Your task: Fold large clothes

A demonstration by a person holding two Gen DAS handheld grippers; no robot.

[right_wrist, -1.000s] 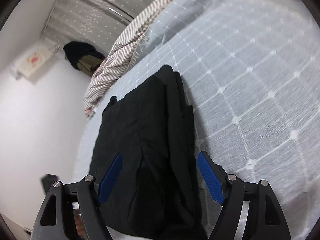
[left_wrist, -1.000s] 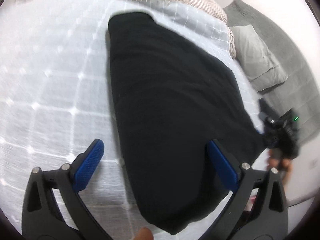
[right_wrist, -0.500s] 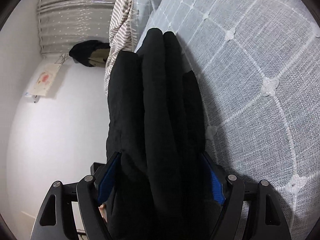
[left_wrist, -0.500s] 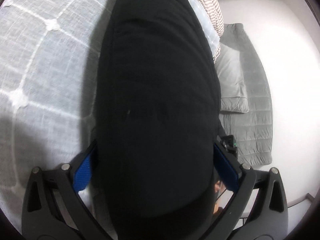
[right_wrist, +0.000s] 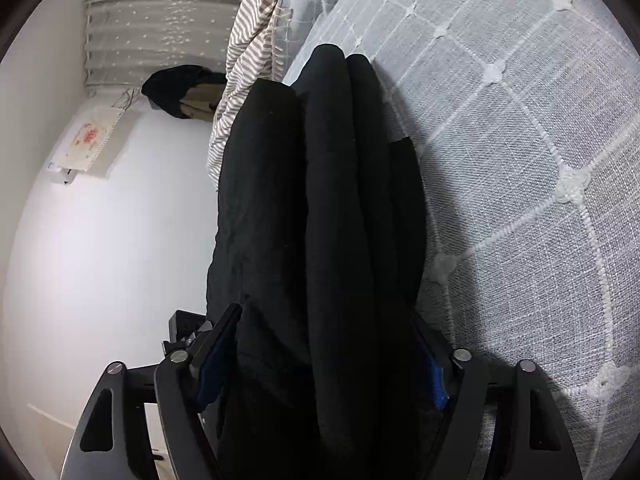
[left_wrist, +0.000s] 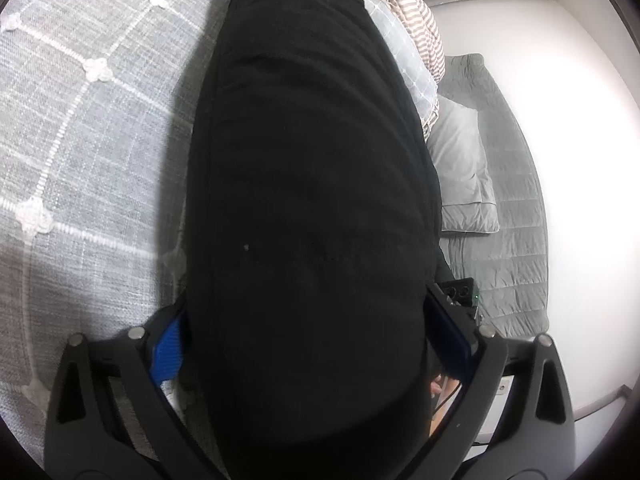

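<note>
A black garment, folded into a thick long stack, lies on the grey bedspread with its white grid. My left gripper straddles one end, its blue pads wide apart at either side of the cloth, which bulges over them. From the other end the garment shows several stacked folds. My right gripper straddles that end with its jaws closing. The folds fill the gap between its pads.
A striped blanket is bunched at the far end of the bed. Beside the bed, a grey pillow rests on a grey quilted mat. Dark clothes hang near the curtain. Bedspread stretches to the right.
Both grippers have come down from above the garment and slid in around its two ends. The cloth now fills the gap between each pair of pads.
</note>
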